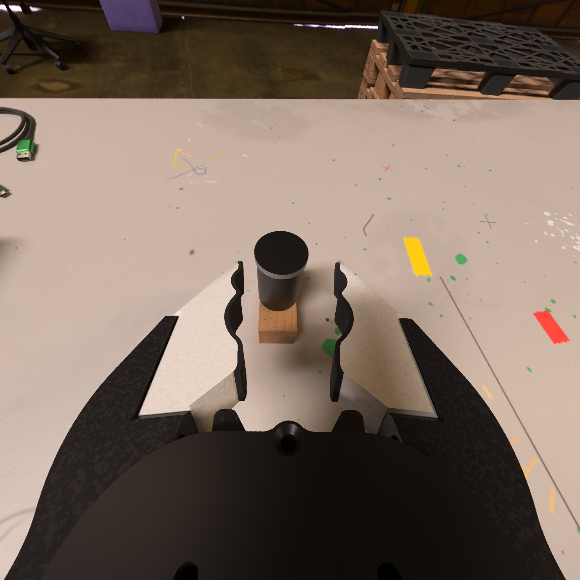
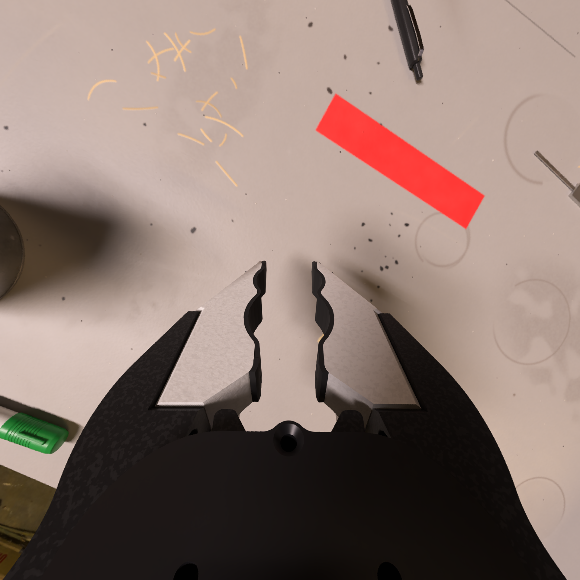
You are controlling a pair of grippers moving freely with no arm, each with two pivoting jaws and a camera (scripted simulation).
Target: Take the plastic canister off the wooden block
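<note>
canister (image 1: 280, 270) upright on block (image 1: 277, 326), both between left gripper (image 1: 288, 263) fingers, untouched | cable plug (image 1: 25, 150) far left of fingers | tape strips (image 1: 416, 256) right of fingers | pallet stack (image 1: 470, 56) beyond table (image 1: 282, 141) edge, ahead-right

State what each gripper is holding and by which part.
Nothing is held. The left gripper is open around the black canister on the wooden block, not touching it. The right gripper is open and empty.

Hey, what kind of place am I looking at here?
Likely a workshop or warehouse: a paint-spattered worktable with tape strips, stacked wooden pallets under a black plastic pallet on a stained floor, and a rolling chair.
</note>
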